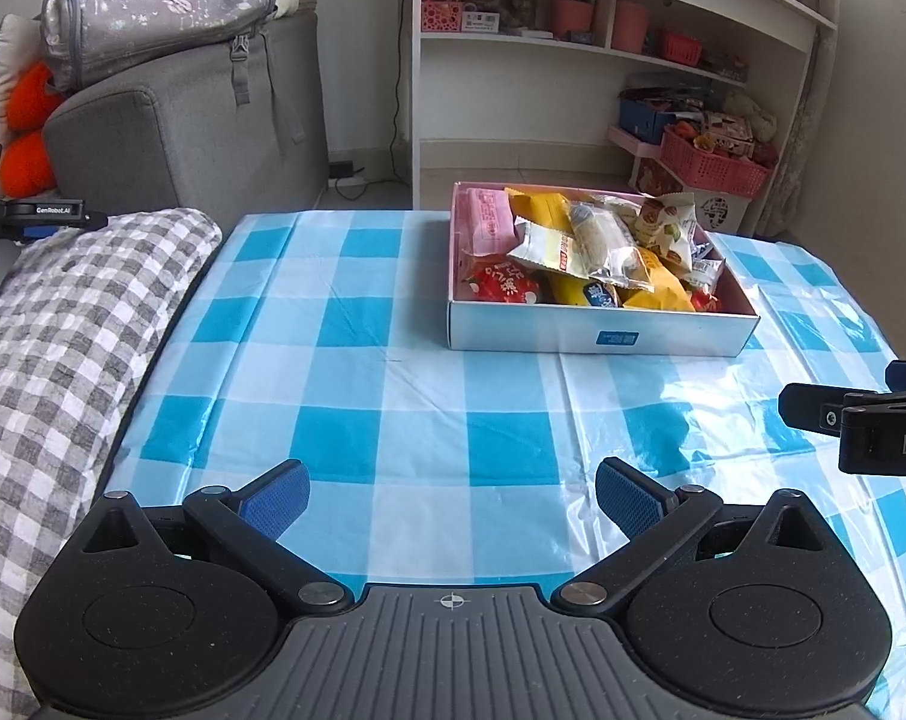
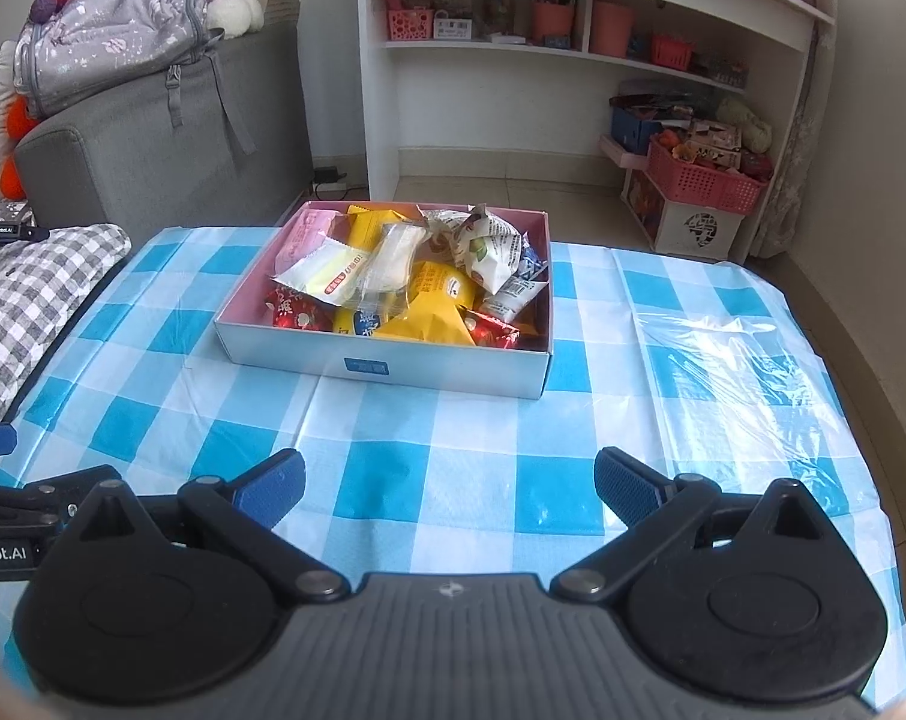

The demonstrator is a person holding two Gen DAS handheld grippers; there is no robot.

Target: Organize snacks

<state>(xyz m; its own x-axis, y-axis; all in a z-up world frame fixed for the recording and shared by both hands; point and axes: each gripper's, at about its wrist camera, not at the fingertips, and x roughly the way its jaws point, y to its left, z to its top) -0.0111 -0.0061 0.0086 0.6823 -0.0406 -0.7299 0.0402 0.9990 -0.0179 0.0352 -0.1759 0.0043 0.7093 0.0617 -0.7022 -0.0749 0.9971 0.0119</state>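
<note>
A shallow white box (image 1: 597, 333) (image 2: 393, 360) with a pink inside stands on the blue-and-white checked tablecloth (image 1: 393, 396) (image 2: 441, 456). It holds several wrapped snacks: a pink pack (image 1: 489, 219) (image 2: 306, 234), yellow packs (image 2: 429, 309), a red one (image 1: 504, 285) and white ones (image 1: 666, 228). My left gripper (image 1: 451, 495) is open over the cloth, well short of the box, with nothing between its blue pads. My right gripper (image 2: 449, 483) is open too, nearer the table's front, empty. The right gripper's black body shows at the right edge of the left wrist view (image 1: 861, 420).
A grey checked cushion (image 1: 63, 360) (image 2: 27, 306) lies along the table's left edge. Behind it is a grey sofa (image 1: 201, 120) with a backpack (image 1: 153, 6) on top. A white shelf unit (image 2: 573, 60) and pink baskets (image 1: 714, 165) stand beyond the table.
</note>
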